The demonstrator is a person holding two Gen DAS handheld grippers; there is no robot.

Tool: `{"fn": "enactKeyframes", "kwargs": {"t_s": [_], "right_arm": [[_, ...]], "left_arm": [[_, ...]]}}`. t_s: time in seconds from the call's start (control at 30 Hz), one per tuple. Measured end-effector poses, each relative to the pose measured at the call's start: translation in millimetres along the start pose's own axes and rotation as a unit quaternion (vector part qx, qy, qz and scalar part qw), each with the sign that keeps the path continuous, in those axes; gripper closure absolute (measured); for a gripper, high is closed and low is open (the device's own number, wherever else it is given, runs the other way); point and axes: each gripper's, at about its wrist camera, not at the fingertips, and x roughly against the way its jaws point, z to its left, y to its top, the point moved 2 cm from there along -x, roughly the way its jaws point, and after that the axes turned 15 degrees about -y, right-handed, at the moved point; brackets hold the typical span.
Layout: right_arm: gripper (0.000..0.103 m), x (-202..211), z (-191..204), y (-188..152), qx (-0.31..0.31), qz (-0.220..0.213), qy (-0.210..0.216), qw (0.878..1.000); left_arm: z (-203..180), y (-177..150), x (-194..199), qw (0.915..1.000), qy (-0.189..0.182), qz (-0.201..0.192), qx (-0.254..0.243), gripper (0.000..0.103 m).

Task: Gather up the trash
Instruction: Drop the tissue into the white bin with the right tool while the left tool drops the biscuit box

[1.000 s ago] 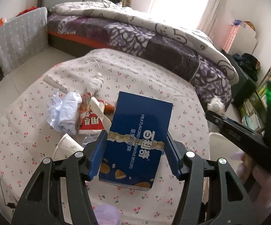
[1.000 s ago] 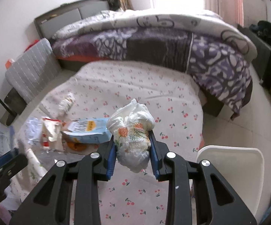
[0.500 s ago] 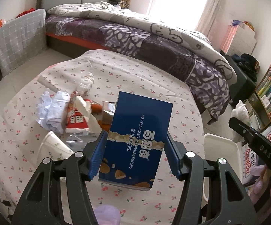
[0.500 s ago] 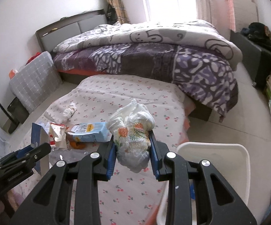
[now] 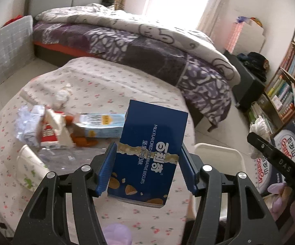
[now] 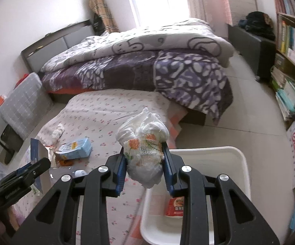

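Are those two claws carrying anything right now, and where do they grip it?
Yes. The left claw clamps a blue biscuit box by its long side edges. The right claw squeezes a white crumpled wad around its middle.

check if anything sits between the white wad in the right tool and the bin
Nothing visible does. The right tool holds the crumpled white printed wad at the near rim of the open white plastic bin; only a red packet lies inside.
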Motion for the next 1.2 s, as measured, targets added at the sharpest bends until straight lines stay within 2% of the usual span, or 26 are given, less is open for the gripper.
{"fn": "enactKeyframes", "kwargs": {"t_s": [0.23,0.3,0.37,0.5,0.6,0.67,0.87,1.03,1.2], "right_arm": [[0.069,3.1,-43.1,1.2,-0.039,0.014,-0.013,0.999],[0.063,5.8,-53.5,1.6,-0.046,0.013,-0.016,0.999],[0.045,12.2,-65.8,2.7,-0.058,0.002,-0.027,0.998],[0.032,22.9,-86.9,6.8,-0.076,-0.020,-0.050,0.996],[0.029,28.9,-104.8,10.0,-0.097,-0.029,-0.058,0.993],[0.023,31.0,-115.4,12.0,-0.109,-0.032,-0.067,0.991],[0.022,36.2,-137.4,17.9,-0.130,-0.044,-0.089,0.986],[0.015,36.7,-152.3,19.7,-0.155,-0.041,-0.092,0.983],[0.015,39.5,-162.5,21.1,-0.171,-0.042,-0.096,0.980]], "left_arm": [[-40.2,-6.0,-19.2,0.9993,-0.017,0.016,-0.030,0.047],[-48.9,-8.5,-23.4,0.9990,-0.022,0.020,-0.034,0.046],[-59.0,-11.3,-29.2,0.9985,-0.028,0.026,-0.039,0.046],[-78.6,-18.9,-41.5,0.9973,-0.038,0.040,-0.049,0.046],[-93.6,-25.2,-50.0,0.9959,-0.044,0.051,-0.061,0.046],[-103.0,-29.4,-55.8,0.9948,-0.047,0.057,-0.069,0.046],[-127.1,-39.4,-73.6,0.9916,-0.056,0.077,-0.088,0.046],[-142.5,-45.7,-86.7,0.9885,-0.061,0.093,-0.102,0.046],[-155.0,-47.3,-97.2,0.9856,-0.074,0.110,-0.105,0.044]]}}
